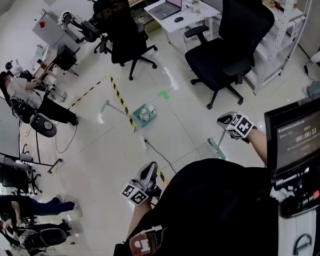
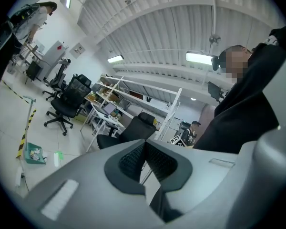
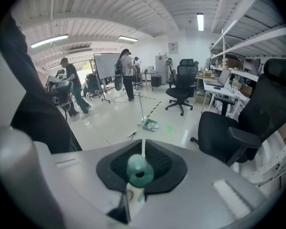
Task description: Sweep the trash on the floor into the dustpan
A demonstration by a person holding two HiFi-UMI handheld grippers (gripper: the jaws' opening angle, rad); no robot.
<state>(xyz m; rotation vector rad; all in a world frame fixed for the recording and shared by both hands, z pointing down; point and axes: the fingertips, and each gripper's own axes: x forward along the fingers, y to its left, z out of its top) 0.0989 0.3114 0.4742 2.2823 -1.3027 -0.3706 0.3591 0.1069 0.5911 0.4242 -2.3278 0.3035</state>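
A green dustpan (image 1: pixel 144 116) with scraps inside stands on the white floor, its long white handle (image 1: pixel 114 109) rising to the left. It also shows in the left gripper view (image 2: pixel 32 154) and right gripper view (image 3: pixel 149 124). A small green scrap (image 1: pixel 163 95) lies beyond it. My right gripper (image 1: pixel 225 122) is shut on the broom handle, whose green end (image 3: pixel 139 171) sits between the jaws. The green brush head (image 1: pixel 217 148) rests on the floor right of the dustpan. My left gripper (image 1: pixel 151 168) is shut with nothing in it, held near my body.
Two black office chairs (image 1: pixel 228 41) (image 1: pixel 124 33) stand beyond the dustpan. Yellow-black tape (image 1: pixel 121 103) and a dark cable (image 1: pixel 159 156) cross the floor. A desk (image 1: pixel 181 12) and white shelving (image 1: pixel 285 31) line the far side. People (image 1: pixel 21 92) work at the left.
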